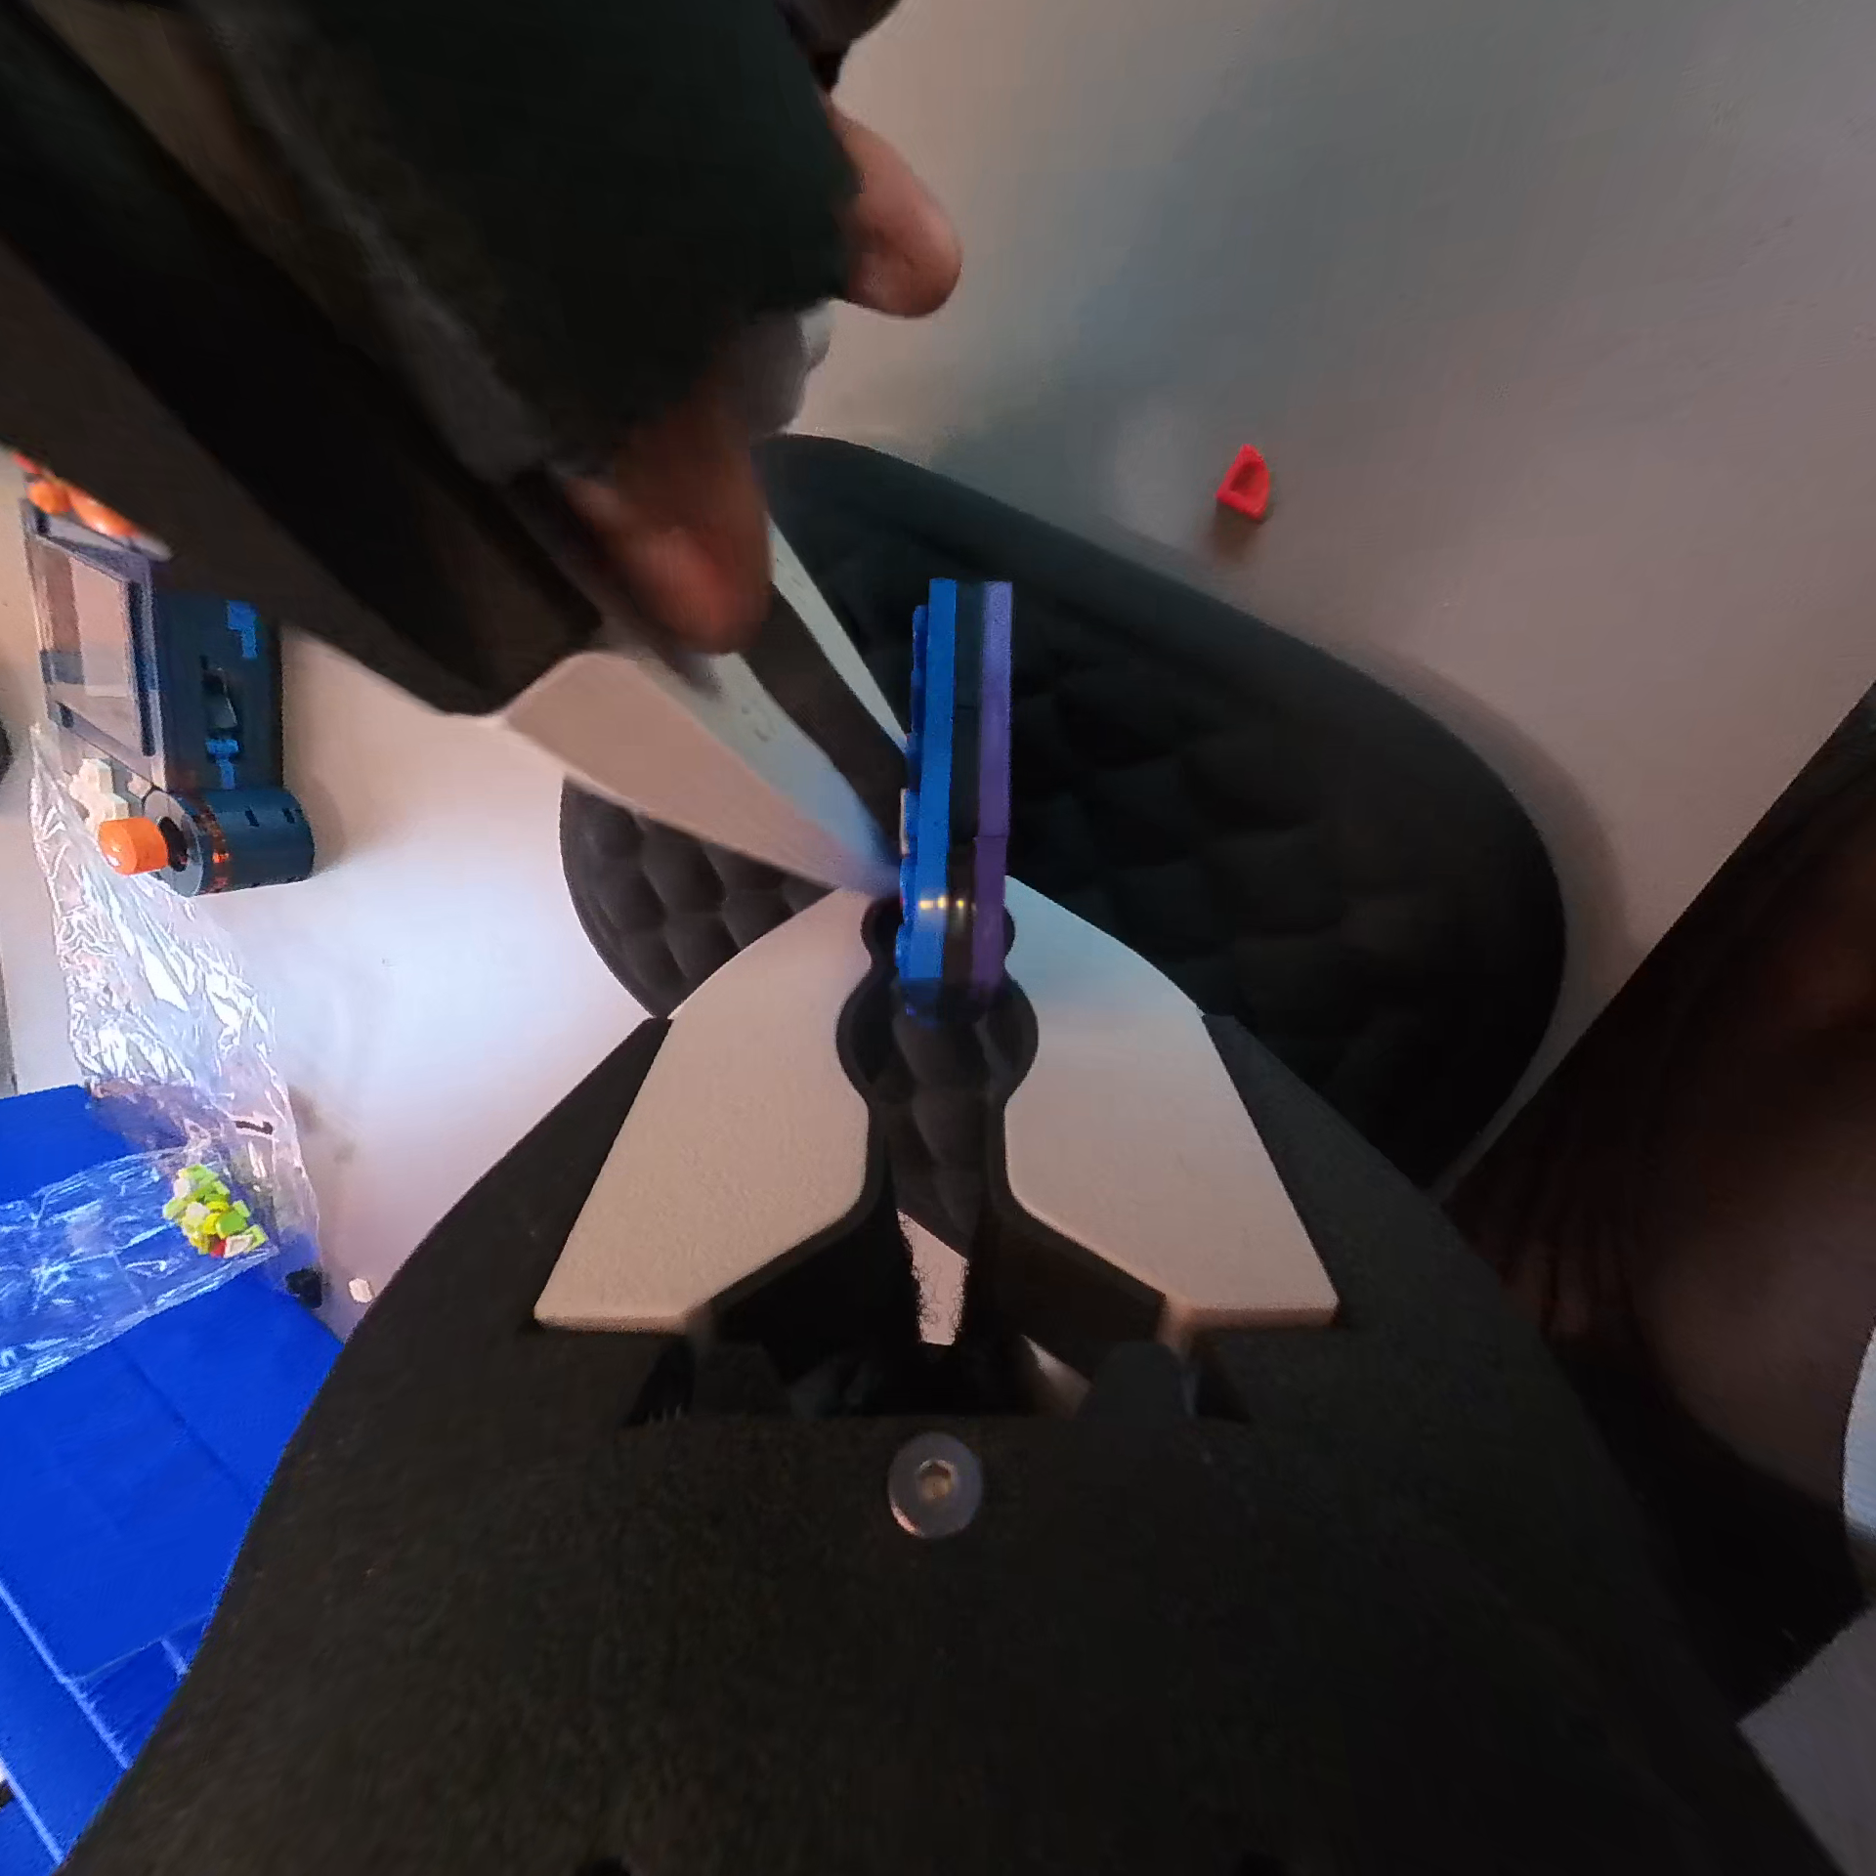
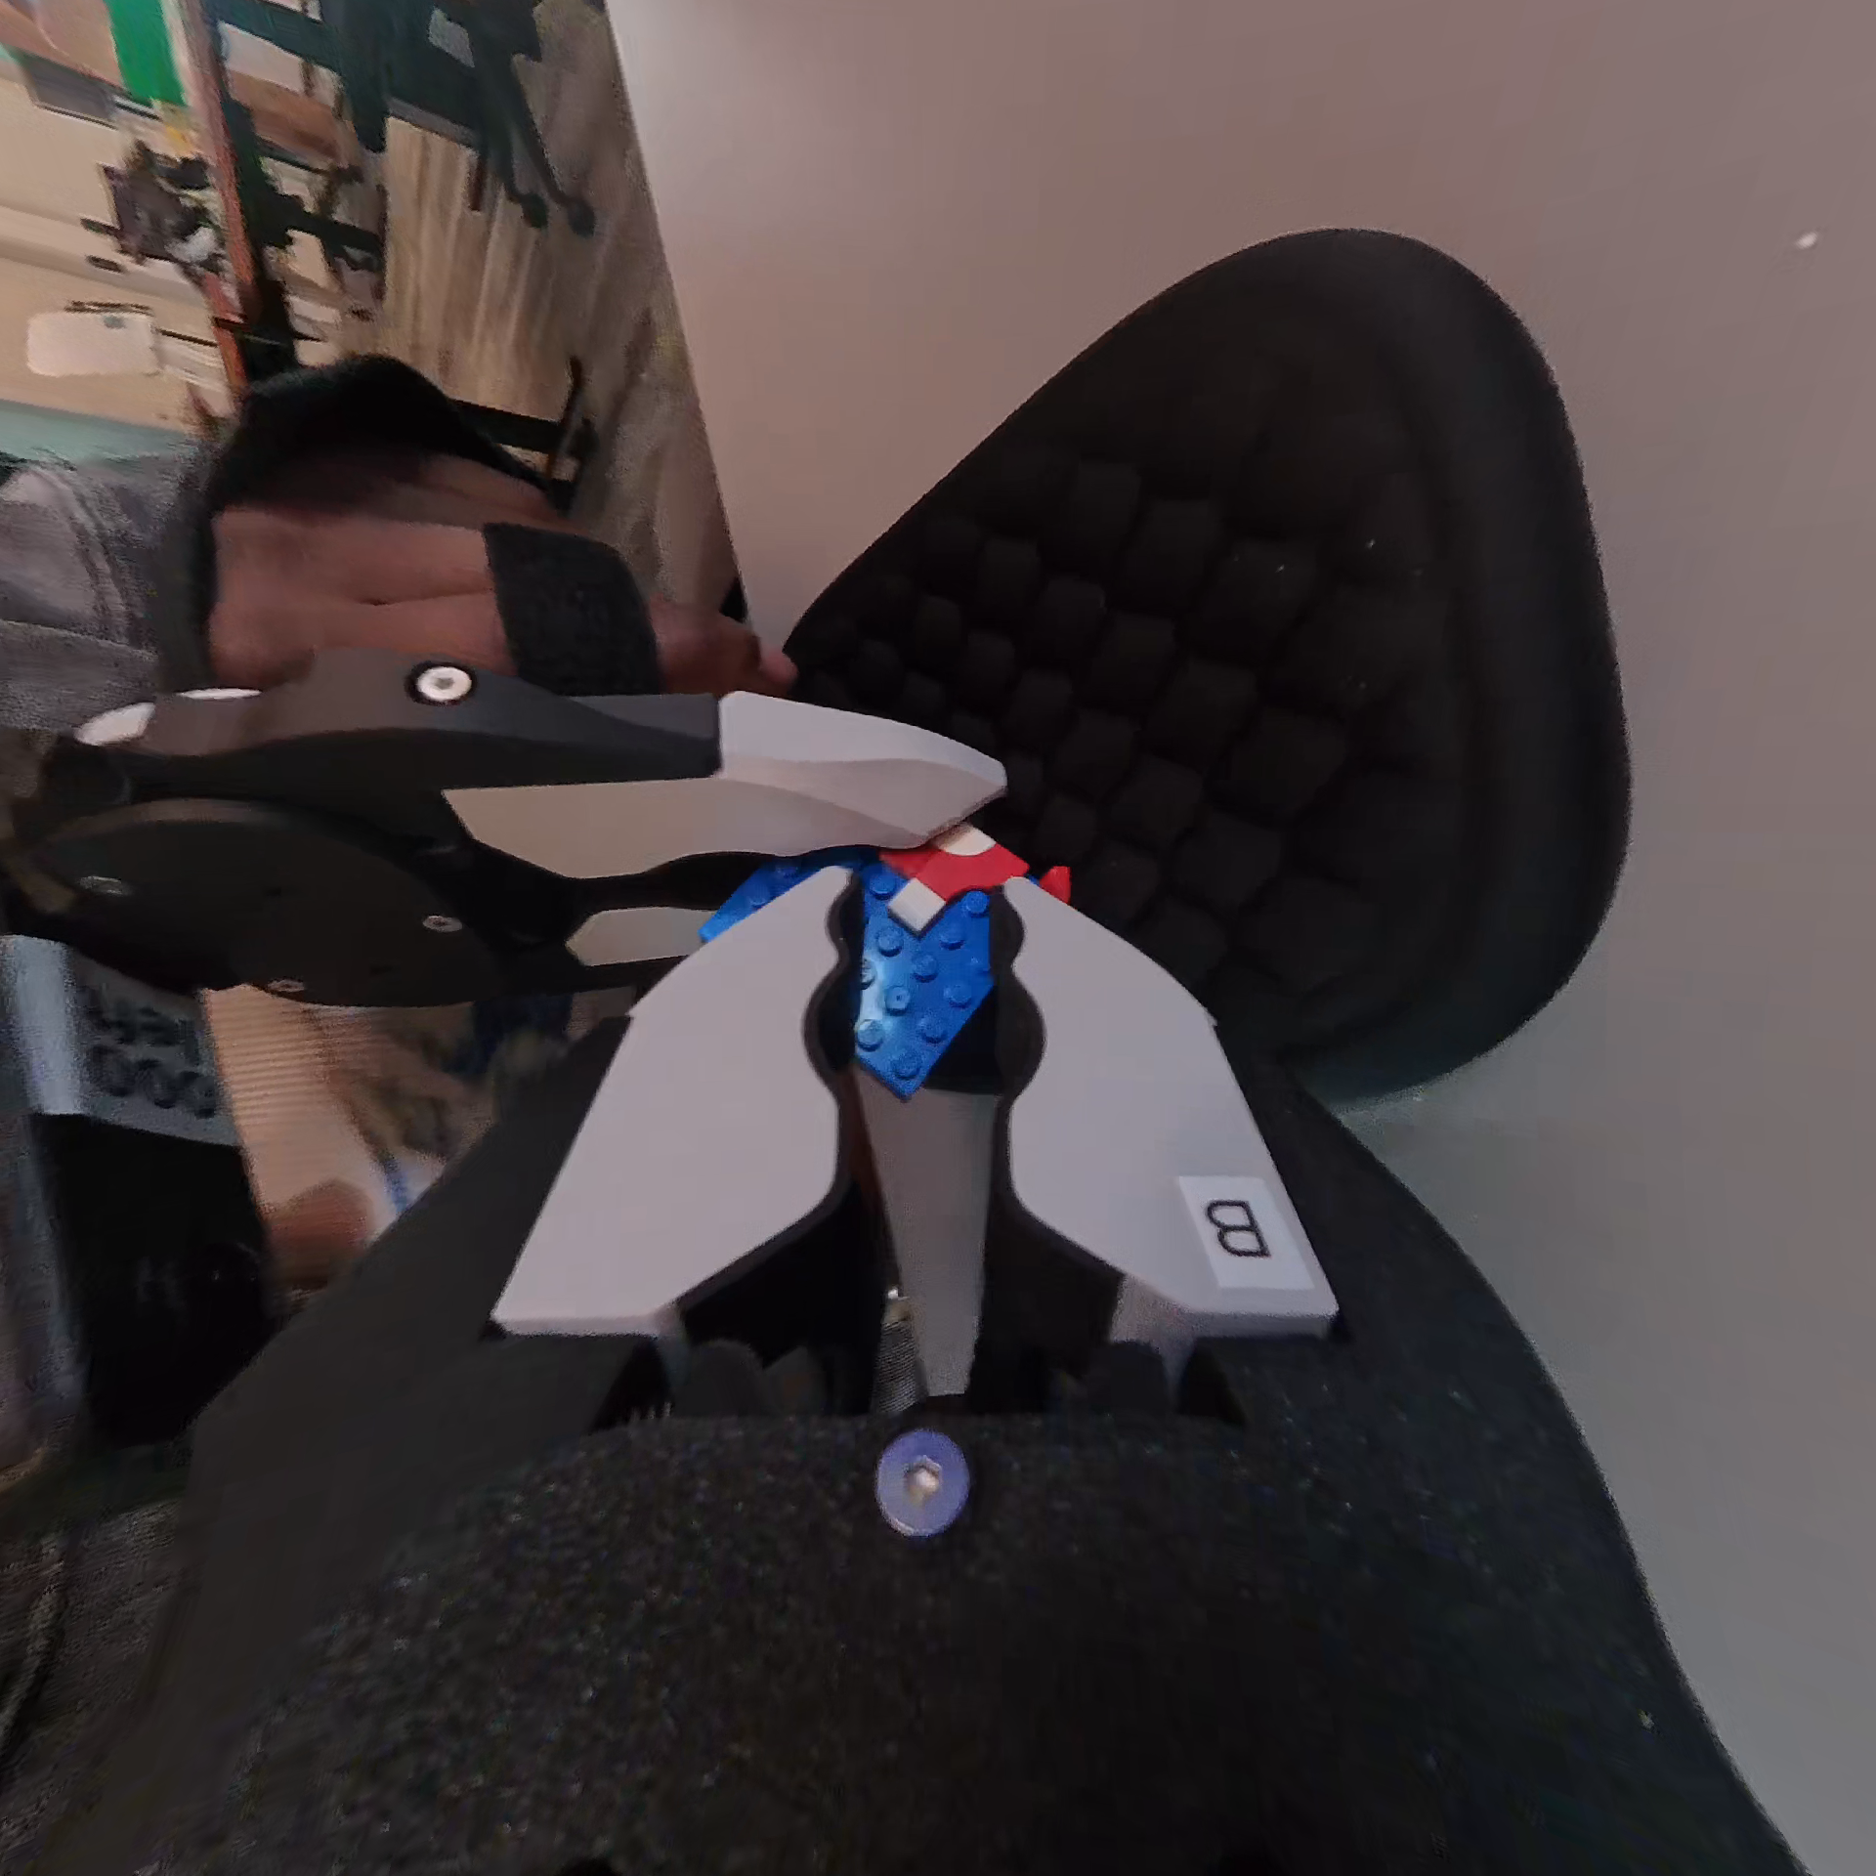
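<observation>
My left gripper (image 1: pixel 954 964) is shut on the lower end of a stack of brick plates (image 1: pixel 959 772). The stack is seen edge-on, with blue, black and purple layers. In the right wrist view the left gripper (image 2: pixel 944 827) reaches in from the left, and the studded blue face (image 2: pixel 919 990) of the stack shows. My right gripper (image 2: pixel 929 883) stands with its jaws narrow, closed on a small red and white piece (image 2: pixel 944 863) against that blue face. In the left wrist view the right gripper (image 1: pixel 888 868) comes in from the upper left and touches the blue side.
A black dimpled mat (image 1: pixel 1269 812) lies on the pale table behind the stack. A small red piece (image 1: pixel 1241 485) lies beyond it. At the left are a dark blue and orange brick model (image 1: pixel 203 772), clear bags (image 1: pixel 152 995) with lime pieces (image 1: pixel 213 1213) and a blue box (image 1: pixel 102 1472).
</observation>
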{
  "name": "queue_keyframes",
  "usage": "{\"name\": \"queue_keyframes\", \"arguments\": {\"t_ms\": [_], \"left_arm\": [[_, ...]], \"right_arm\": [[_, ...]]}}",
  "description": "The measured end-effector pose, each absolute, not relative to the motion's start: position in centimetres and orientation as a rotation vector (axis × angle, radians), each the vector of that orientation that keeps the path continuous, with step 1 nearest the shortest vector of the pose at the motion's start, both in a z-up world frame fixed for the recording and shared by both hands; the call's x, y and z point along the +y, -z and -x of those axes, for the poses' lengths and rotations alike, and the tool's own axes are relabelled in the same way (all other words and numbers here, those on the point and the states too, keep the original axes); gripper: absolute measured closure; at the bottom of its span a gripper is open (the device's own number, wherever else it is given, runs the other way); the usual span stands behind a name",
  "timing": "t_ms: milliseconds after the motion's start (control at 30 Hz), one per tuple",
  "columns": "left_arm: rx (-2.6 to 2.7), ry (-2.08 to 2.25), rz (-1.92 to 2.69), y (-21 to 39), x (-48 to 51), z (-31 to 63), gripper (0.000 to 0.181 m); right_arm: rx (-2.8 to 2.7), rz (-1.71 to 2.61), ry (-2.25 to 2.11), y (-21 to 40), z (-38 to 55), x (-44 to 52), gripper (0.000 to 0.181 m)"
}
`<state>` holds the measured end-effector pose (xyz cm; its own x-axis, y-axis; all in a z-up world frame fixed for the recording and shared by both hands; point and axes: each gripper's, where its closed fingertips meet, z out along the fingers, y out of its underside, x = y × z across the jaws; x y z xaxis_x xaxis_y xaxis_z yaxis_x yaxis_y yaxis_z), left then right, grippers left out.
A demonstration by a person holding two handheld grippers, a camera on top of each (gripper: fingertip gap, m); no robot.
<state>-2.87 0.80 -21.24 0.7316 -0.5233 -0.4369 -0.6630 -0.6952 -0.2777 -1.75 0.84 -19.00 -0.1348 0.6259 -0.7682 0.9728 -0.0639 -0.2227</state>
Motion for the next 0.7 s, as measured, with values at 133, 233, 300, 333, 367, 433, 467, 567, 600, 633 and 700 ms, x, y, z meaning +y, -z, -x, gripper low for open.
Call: {"name": "queue_keyframes", "arguments": {"t_ms": [133, 233, 300, 333, 367, 433, 467, 567, 600, 633, 700], "left_arm": [[0.919, -0.478, 2.504, 21.2, 0.9, 2.8, 0.168], [0.92, -0.479, 2.495, 21.2, 0.9, 2.8, 0.168], [0.917, -0.465, 2.496, 21.3, 0.9, 2.8, 0.168], [0.911, -0.445, 2.502, 21.3, 0.9, 2.8, 0.168], [0.896, -0.421, 2.498, 21.2, 1.0, 2.7, 0.168], [0.893, -0.394, 2.5, 21.3, 0.8, 2.8, 0.168], [0.895, -0.394, 2.493, 21.3, 0.8, 2.8, 0.168], [0.886, -0.345, 2.465, 21.3, 0.8, 2.8, 0.167], [0.886, -0.322, 2.45, 21.2, 0.8, 2.8, 0.167], [0.886, -0.293, 2.431, 21.2, 0.8, 2.8, 0.167], [0.896, -0.216, 2.384, 21.2, 0.8, 2.8, 0.167]], "right_arm": [[1.847, -1.687, 1.131, 19.1, 1.6, 0.9, 0.164], [1.952, -1.625, 1.189, 19.1, 1.5, 0.9, 0.165], [2.03, -1.576, 1.254, 19.0, 1.7, 0.8, 0.169], [2.123, -1.577, 1.238, 19.5, 1.8, 1.0, 0.172], [2.384, -1.563, 1.085, 21.3, 1.6, 2.3, 0.177], [2.478, -1.525, 1.109, 21.3, 1.9, 2.5, 0.181], [2.412, -1.515, 1.155, 20.9, 2.0, 2.5, 0.181], [2.445, -1.41, 1.227, 20.1, 1.8, 2.7, 0.177], [2.535, -1.303, 1.244, 19.5, 1.6, 2.8, 0.173], [2.609, -1.195, 1.286, 18.7, 1.4, 2.9, 0.166], [2.6, -1.014, 1.431, 16.8, 0.4, 2.5, 0.146]]}}
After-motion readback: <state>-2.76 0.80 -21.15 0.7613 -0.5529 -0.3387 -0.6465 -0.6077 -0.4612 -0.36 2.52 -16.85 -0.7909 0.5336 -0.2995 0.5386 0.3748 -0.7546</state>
